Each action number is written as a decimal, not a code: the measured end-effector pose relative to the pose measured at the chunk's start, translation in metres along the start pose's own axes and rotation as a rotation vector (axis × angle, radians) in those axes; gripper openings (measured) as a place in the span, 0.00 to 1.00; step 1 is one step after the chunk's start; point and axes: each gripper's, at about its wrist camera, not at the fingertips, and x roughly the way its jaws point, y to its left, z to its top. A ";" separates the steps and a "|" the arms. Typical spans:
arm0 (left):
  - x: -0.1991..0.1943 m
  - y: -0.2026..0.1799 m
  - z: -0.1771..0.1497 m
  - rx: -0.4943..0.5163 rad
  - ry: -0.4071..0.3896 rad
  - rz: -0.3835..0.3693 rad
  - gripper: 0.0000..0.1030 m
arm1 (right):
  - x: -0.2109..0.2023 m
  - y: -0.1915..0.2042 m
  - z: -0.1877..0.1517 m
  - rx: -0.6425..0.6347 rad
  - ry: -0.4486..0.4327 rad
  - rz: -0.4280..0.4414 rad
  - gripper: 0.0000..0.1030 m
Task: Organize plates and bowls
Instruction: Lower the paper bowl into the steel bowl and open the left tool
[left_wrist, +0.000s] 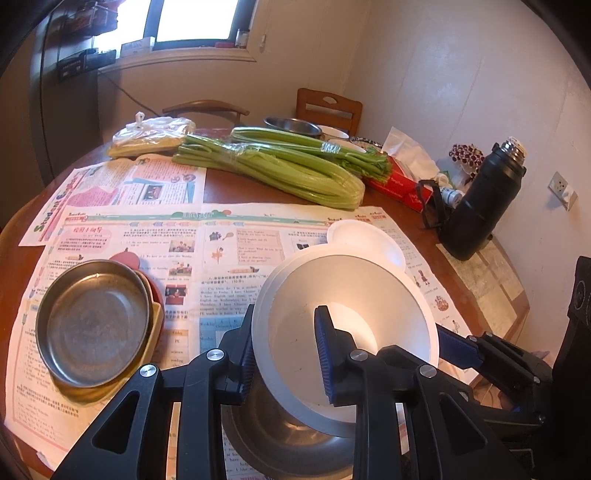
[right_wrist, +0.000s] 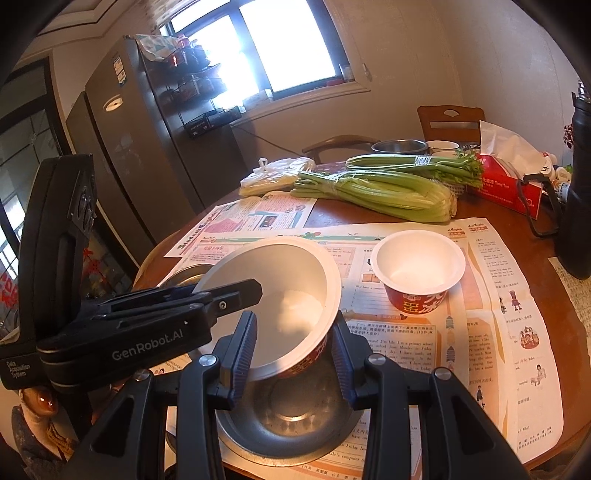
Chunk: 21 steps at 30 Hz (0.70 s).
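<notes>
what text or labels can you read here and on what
"GenRobot.AI": left gripper body.
"Data Acquisition System": same gripper, lower edge.
"Student": top newspaper masthead, rest unclear.
Newspaper body text: too small.
Tissue box, red cup, fridge sticker: blurred.

Bowl under the claws (right_wrist: 284, 428): brushed metal, dull shine.
Tilted cup between the claws (right_wrist: 273, 306): matt white inside, printed red paper outside.
Claw pads (right_wrist: 242, 354): ribbed blue rubber on glossy black plastic.
Dish left of the left claw (left_wrist: 94, 323): scuffed steel.
Table cover (left_wrist: 229, 254): printed newspaper, matt.
Table (left_wrist: 258, 190): polished wood.
</notes>
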 end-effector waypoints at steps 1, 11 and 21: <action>0.001 -0.001 -0.002 0.001 0.002 0.000 0.28 | 0.000 0.000 -0.001 0.000 0.001 -0.001 0.39; 0.013 0.000 -0.024 0.003 0.051 -0.004 0.28 | 0.008 -0.008 -0.020 0.000 0.058 -0.006 0.39; 0.029 0.003 -0.043 -0.002 0.098 -0.010 0.28 | 0.022 -0.016 -0.038 0.028 0.123 -0.002 0.39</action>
